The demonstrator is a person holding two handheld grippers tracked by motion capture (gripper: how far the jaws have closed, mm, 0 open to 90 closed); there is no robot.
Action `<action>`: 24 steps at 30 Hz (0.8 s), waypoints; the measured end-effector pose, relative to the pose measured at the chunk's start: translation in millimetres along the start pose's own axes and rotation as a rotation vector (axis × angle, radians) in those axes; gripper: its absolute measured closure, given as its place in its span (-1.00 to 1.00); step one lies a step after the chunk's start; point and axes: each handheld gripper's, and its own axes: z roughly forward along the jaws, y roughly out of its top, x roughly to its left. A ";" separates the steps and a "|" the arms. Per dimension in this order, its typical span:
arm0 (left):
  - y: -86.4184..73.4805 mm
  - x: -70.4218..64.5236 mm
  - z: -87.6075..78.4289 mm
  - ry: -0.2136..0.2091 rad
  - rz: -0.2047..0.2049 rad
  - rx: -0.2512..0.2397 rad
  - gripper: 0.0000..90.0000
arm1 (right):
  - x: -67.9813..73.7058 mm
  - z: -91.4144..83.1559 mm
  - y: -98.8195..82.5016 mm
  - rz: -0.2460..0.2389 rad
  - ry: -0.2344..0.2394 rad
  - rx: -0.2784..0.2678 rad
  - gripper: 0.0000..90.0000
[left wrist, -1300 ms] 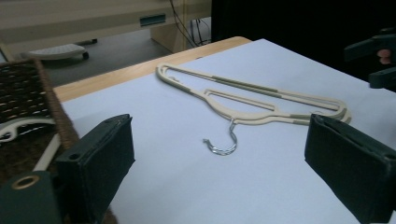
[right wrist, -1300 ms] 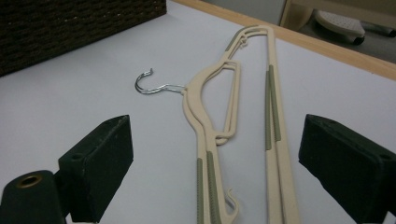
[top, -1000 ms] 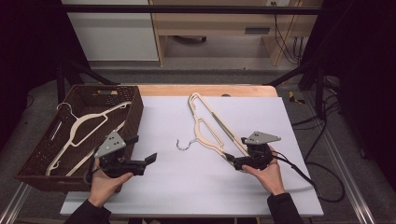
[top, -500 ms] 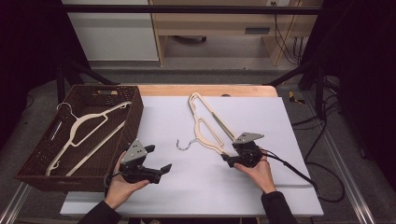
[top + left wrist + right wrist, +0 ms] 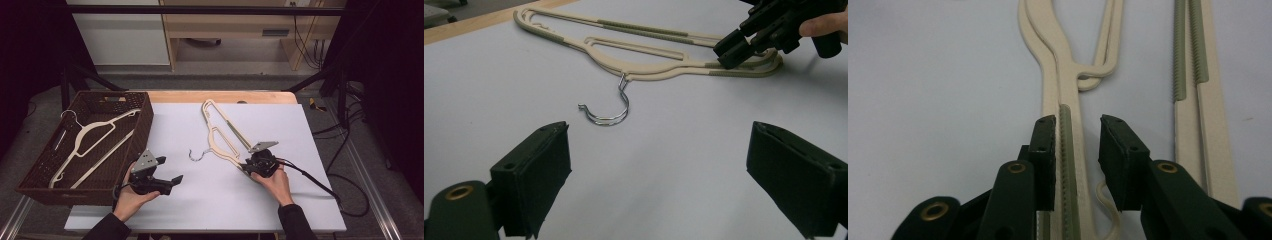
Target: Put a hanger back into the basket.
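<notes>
- Table point(image 5: 310, 200): white sheet over a wooden top, dark room around it, pale cabinet and wooden shelving behind.
- Basket point(image 5: 145, 112): brown wicker, at the table's left edge; one cream hanger lies inside it, hook toward the far left corner.
- Hangers point(image 5: 218, 137): cream pair stacked on the sheet near mid-table, running from the far middle toward the near right. Green ribbed strips on the shoulders. Metal hook point(image 5: 197, 154) points left, flat on the sheet.
- Right gripper point(image 5: 248, 168): low on the sheet at the near end of the hangers. In the right gripper view its jaws straddle one shoulder arm of the hangers point(image 5: 1068, 130); they have just been closing. The left pad point(image 5: 1046, 150) lies against the ribbed strip; a gap remains at the right pad. Not yet clamped.
- Left gripper point(image 5: 170, 171): held above the sheet just right of the basket, jaws spread wide, nothing between them. In the left gripper view it faces the hook point(image 5: 611, 107), well apart from it.
</notes>
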 end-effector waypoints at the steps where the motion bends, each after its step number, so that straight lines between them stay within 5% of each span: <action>1: -0.1 -0.3 0.3 -0.001 0.003 0.002 -0.77 | -0.8 1.0 -0.8 -0.006 -0.001 -0.002 0.56; 6: -0.3 -0.2 0.5 0.001 0.003 0.004 -0.75 | -2.8 -0.1 -1.8 0.015 0.004 0.032 0.73; 13: -0.9 -0.5 1.8 0.000 0.005 0.013 -0.75 | -7.4 -1.4 -4.0 0.031 0.002 0.020 0.67; 15: -1.0 -0.6 2.0 -0.001 0.005 0.013 -0.75 | -8.3 1.1 -5.0 0.021 0.004 0.024 0.56; 20: -1.2 0.8 1.8 0.001 0.005 0.012 -0.74 | -8.6 1.2 -6.1 -0.045 -0.012 0.026 0.62; 24: -1.4 1.5 2.4 0.002 0.003 0.016 -0.74 | -6.5 0.4 -5.7 -0.034 0.003 0.033 0.74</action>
